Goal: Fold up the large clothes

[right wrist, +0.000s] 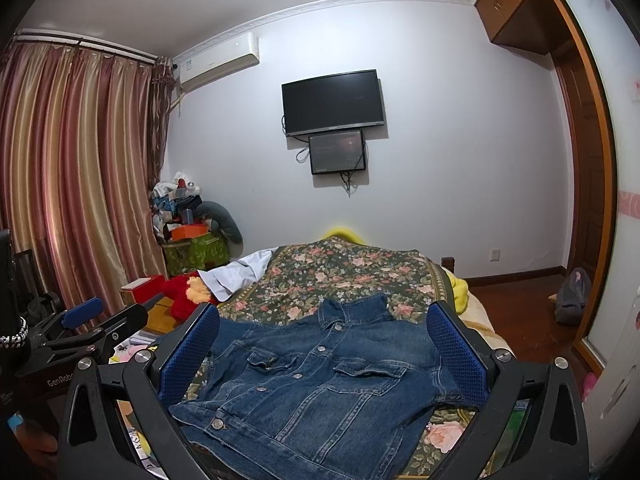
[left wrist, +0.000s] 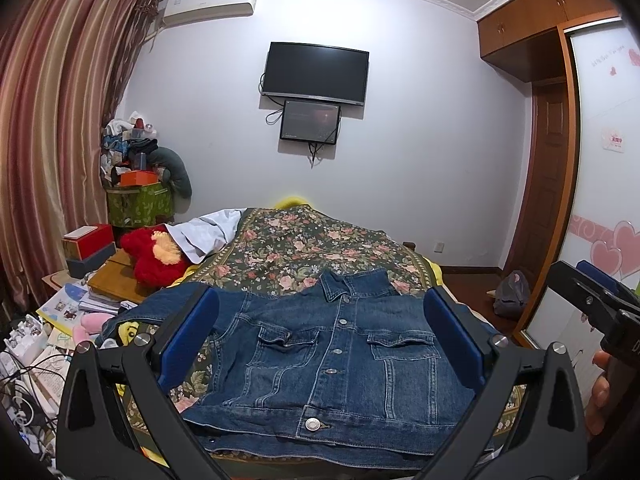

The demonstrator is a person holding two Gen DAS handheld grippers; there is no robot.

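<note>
A blue denim jacket (left wrist: 320, 364) lies buttoned and front side up on the floral bedspread (left wrist: 304, 248), collar toward the far wall, sleeves tucked out of sight. It also shows in the right wrist view (right wrist: 320, 376). My left gripper (left wrist: 320, 320) is open and empty, held above the jacket's near hem. My right gripper (right wrist: 324, 332) is open and empty too, above the jacket and a little to its right. The right gripper also shows at the right edge of the left wrist view (left wrist: 592, 300), and the left gripper at the left edge of the right wrist view (right wrist: 96, 316).
A red plush toy (left wrist: 154, 254) and a white cloth (left wrist: 208, 232) lie at the bed's left side. Boxes, books and cables crowd the floor on the left (left wrist: 60, 320). A wardrobe (left wrist: 600, 200) stands on the right, a TV (left wrist: 316, 74) hangs on the far wall.
</note>
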